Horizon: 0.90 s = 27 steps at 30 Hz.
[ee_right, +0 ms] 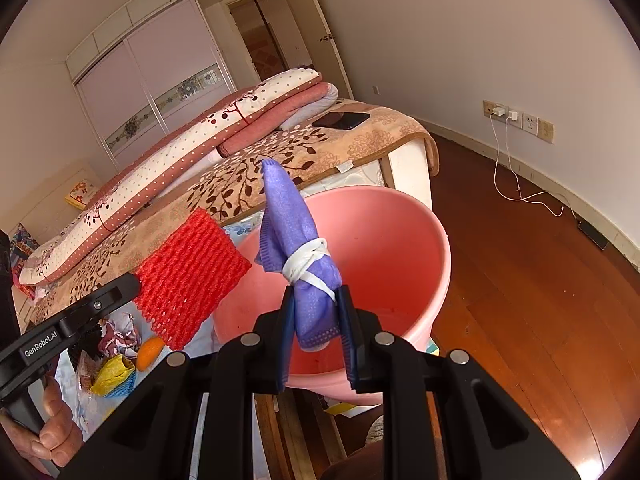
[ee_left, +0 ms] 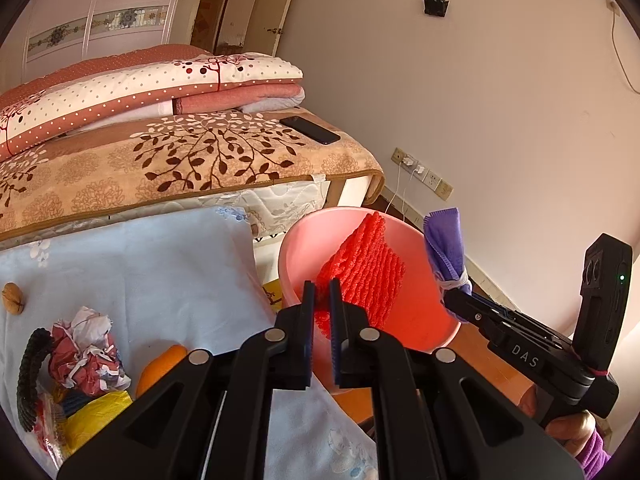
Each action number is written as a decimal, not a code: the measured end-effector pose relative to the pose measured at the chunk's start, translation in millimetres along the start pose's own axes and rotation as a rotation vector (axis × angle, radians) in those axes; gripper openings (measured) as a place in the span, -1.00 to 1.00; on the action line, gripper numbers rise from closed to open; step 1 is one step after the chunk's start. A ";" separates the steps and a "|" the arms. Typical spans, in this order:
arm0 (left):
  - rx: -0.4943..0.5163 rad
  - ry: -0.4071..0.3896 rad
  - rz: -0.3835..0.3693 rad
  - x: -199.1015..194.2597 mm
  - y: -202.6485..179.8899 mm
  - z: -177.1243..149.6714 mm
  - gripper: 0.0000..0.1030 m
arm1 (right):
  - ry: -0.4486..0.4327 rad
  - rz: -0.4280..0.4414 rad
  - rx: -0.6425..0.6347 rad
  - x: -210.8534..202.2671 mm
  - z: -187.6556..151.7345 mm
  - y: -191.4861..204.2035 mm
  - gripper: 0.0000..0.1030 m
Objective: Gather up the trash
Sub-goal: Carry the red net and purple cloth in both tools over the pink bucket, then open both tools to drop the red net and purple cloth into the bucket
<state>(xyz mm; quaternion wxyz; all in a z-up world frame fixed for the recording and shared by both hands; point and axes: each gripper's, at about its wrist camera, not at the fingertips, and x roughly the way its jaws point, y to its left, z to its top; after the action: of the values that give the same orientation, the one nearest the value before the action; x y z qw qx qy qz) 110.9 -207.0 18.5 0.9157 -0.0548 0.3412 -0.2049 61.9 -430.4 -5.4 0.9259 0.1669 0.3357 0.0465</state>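
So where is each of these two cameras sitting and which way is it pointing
Left wrist: rides the left gripper, looking along its jaws, shut on the red foam net, toward the pink bucket; the right gripper and its hand show too.
Right wrist: rides the right gripper, jaws shut on a purple mask over the bucket; the left gripper and its hand show too.
Shared: bucket, net, mask, bed.
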 end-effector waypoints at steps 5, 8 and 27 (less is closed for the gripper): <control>-0.017 0.011 -0.006 17.7 -4.3 2.8 -0.87 | 0.012 -0.009 -0.002 10.2 0.3 -1.8 -0.61; -0.015 0.014 -0.008 25.8 -7.7 4.6 -0.87 | 0.013 -0.010 0.002 15.1 2.2 -4.5 -0.61; -0.038 0.016 -0.043 36.0 -13.2 4.0 -0.32 | -0.002 -0.034 -0.016 21.8 3.8 -5.0 0.01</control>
<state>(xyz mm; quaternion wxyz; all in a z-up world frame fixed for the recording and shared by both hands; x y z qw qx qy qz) 133.6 -234.0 3.0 0.9072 -0.0781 0.3511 -0.2183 80.9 -431.8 -17.6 0.9282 0.1539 0.3370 0.0332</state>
